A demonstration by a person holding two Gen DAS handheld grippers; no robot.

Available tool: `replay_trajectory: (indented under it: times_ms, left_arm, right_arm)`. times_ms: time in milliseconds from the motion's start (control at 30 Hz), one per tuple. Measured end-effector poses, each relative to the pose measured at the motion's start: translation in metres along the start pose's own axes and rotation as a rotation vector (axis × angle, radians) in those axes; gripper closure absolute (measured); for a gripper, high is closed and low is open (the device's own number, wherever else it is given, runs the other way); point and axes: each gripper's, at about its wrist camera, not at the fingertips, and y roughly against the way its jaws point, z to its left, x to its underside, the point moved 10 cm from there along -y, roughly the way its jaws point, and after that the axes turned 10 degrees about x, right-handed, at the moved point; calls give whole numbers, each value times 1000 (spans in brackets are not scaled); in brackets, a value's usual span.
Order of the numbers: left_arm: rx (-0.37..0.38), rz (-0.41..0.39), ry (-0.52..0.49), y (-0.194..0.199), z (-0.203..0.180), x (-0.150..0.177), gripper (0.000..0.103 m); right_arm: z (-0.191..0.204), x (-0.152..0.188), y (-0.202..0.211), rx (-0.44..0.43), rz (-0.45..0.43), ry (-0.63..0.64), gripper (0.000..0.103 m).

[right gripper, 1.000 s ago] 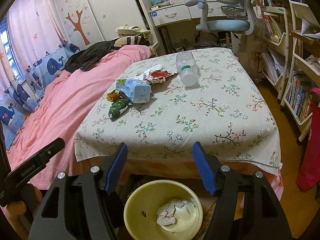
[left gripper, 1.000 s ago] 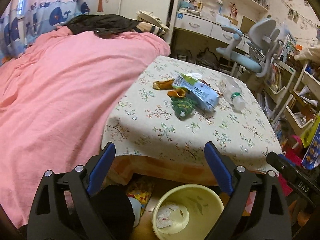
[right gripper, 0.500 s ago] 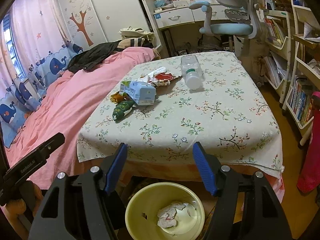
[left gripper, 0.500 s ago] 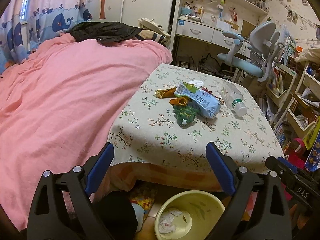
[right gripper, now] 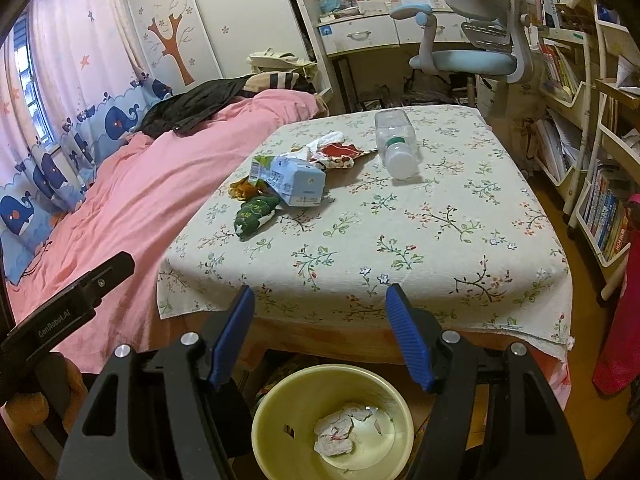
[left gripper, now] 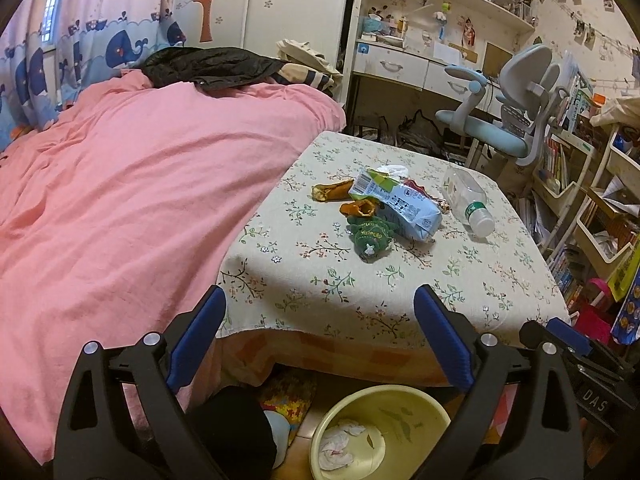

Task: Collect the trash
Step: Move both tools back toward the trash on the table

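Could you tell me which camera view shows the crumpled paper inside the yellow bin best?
The right wrist view: the crumpled paper lies unobstructed in the yellow bin. In the left wrist view it sits low near the frame's edge.

The near half of the low table under its flowered cloth [right gripper: 400,240] lay bare. Farther back on it, a blue-and-white carton [right gripper: 292,180], crumpled wrappers [right gripper: 256,216] and a clear plastic bottle lying on its side [right gripper: 394,146] crowded the surface. A pink quilted bed [left gripper: 120,200] stood just beside the table's left edge.

Child's bedroom: bed [left gripper: 120,184], whale curtains [left gripper: 100,40]
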Motion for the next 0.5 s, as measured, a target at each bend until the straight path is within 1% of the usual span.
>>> replay_trajectory:
  times_ms: [200,267,400,500]
  left_arm:
    - [3,2,1,-1,0,-1,11]
    - [1,4,2,-3,1,-6,11]
    - [2,2,17,-10,4,-23,11]
    - [12,23,21,-25,3,-35,11]
  right_arm:
    - [4,-1,0,-6,3,4,37]
    - [7,-6,-2,-16,9,10,37]
    - [12,-28,-3,-48,8,8,37]
    - [17,-45,-13,-62,26,33,37]
